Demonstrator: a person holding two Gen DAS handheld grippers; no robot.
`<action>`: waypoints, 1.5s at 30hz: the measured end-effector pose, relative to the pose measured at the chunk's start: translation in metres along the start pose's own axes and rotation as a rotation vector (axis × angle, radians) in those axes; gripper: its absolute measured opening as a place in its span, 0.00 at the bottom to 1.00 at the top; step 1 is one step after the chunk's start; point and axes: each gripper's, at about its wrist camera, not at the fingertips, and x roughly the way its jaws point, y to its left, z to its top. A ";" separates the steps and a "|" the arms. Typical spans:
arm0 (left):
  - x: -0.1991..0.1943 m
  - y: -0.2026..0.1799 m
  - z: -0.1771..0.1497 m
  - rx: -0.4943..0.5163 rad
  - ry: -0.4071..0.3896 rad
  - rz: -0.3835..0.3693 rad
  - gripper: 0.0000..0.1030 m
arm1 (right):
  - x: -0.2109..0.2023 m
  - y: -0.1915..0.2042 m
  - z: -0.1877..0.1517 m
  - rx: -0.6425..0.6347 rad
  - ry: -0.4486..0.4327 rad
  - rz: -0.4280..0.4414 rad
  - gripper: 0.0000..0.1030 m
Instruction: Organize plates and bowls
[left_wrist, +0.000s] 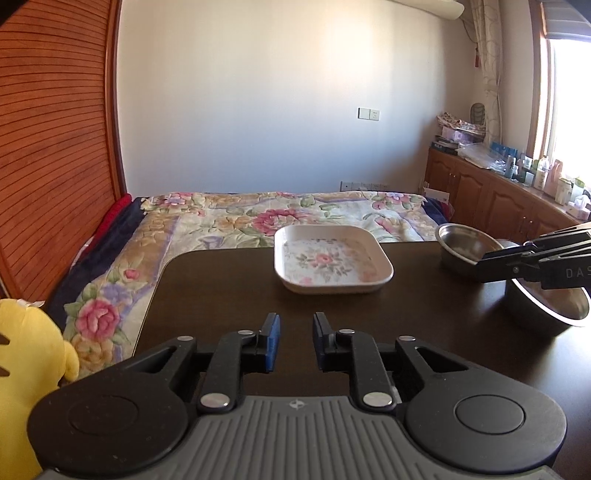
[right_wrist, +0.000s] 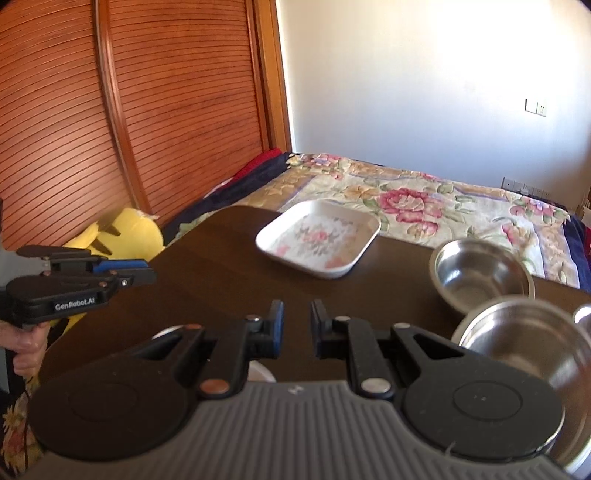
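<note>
We work over the dark table (left_wrist: 229, 280), with the floral bed (left_wrist: 229, 218) just beyond its far edge; on it, largest first, sits the square floral plate (left_wrist: 332, 260) near the far side, then two steel bowls to its right, the near bowl (right_wrist: 517, 336) close beside the far bowl (right_wrist: 480, 273), and whether their rims touch we cannot tell; a further bit of metal at the right edge is too cut off to name.

We judge the plate light, stiff and somewhat slick, likely melamine or ceramic, so breakable if dropped; its raised rim is the place to pinch, at the middle of the near side; the bowls look thin, light and slippery, apt to ring and skate, so we would clamp one wall at the rim, one finger in and one out.

Our left gripper (left_wrist: 295, 341) has its jaws a narrow gap apart and holds nothing; our right gripper (right_wrist: 296, 328) is drawn in almost to its limit, also with nothing between the pads.

The left wrist view shows the window side and cabinets (left_wrist: 491, 195), and our right gripper crossing in front of the near bowl; the right wrist view alone shows both bowls' insides, a hand (right_wrist: 26, 343) on the left gripper's handle, a white rim (right_wrist: 260, 371) under our own fingers, and more of the yellow plush toy (right_wrist: 125, 232).
</note>
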 end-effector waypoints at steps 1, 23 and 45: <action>0.004 0.001 0.003 0.002 0.001 -0.001 0.27 | 0.004 -0.002 0.004 -0.001 0.000 -0.005 0.17; 0.104 0.025 0.051 0.013 0.067 -0.046 0.49 | 0.093 -0.047 0.061 0.077 0.108 -0.067 0.40; 0.169 0.029 0.059 0.016 0.158 -0.063 0.33 | 0.152 -0.062 0.066 0.130 0.234 -0.070 0.40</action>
